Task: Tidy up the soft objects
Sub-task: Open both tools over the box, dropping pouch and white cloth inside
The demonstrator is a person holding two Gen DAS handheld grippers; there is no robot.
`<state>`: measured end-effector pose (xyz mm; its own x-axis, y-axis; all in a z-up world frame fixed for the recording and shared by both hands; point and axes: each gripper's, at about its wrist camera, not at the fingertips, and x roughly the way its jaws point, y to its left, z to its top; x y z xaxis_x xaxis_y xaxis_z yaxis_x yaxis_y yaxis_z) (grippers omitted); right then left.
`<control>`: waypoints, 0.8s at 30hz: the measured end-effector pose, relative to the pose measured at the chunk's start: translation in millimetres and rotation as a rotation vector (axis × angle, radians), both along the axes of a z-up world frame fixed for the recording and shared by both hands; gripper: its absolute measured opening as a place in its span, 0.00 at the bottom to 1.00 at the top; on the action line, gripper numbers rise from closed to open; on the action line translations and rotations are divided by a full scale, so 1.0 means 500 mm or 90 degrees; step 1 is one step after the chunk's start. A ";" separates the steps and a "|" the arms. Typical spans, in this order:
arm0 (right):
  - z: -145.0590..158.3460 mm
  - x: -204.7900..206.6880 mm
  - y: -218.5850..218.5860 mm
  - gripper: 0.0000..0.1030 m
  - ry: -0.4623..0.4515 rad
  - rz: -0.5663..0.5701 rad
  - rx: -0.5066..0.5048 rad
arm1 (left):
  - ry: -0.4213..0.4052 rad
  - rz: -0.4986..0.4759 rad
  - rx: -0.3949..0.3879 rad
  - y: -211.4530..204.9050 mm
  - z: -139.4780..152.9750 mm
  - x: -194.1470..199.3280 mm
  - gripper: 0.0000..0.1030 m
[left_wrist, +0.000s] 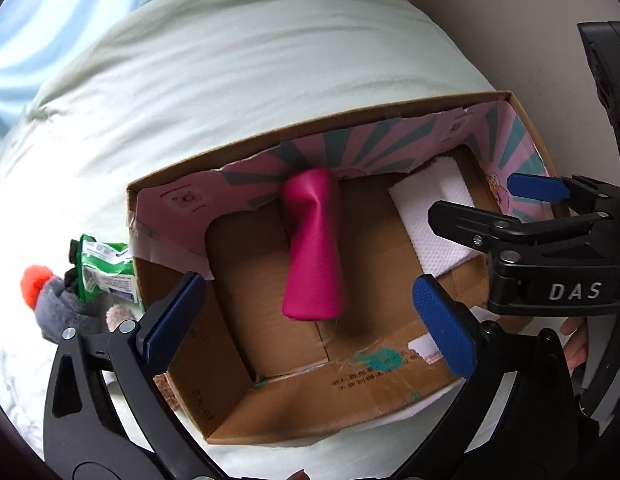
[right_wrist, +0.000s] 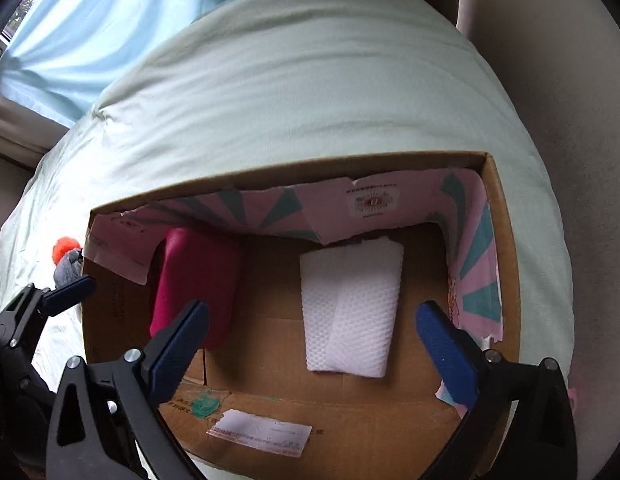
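An open cardboard box sits on a pale green bed. Inside it lie a magenta soft pouch and a folded white paper towel. My left gripper is open and empty above the box, in front of the pouch. My right gripper is open and empty above the box, just in front of the towel; it also shows in the left wrist view. A grey sock with an orange pom-pom and a green wipes packet lie left of the box.
The green duvet spreads behind the box. A light blue curtain hangs at the back left. A beige wall is on the right. A small pinkish fluffy item lies by the sock.
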<state>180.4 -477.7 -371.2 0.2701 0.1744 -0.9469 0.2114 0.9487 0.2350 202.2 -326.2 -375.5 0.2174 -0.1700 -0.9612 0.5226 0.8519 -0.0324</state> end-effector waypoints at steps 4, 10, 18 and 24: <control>0.006 -0.001 0.010 1.00 0.002 -0.003 -0.004 | 0.006 0.003 -0.005 0.004 0.011 -0.005 1.00; 0.063 0.000 0.026 1.00 -0.023 -0.008 -0.014 | -0.006 0.016 -0.025 0.034 0.071 -0.021 1.00; 0.196 -0.042 0.059 1.00 -0.075 -0.008 -0.034 | -0.043 0.062 -0.075 0.110 0.196 -0.046 1.00; 0.303 -0.090 0.110 1.00 -0.107 -0.002 -0.048 | -0.082 0.091 -0.101 0.187 0.300 -0.086 1.00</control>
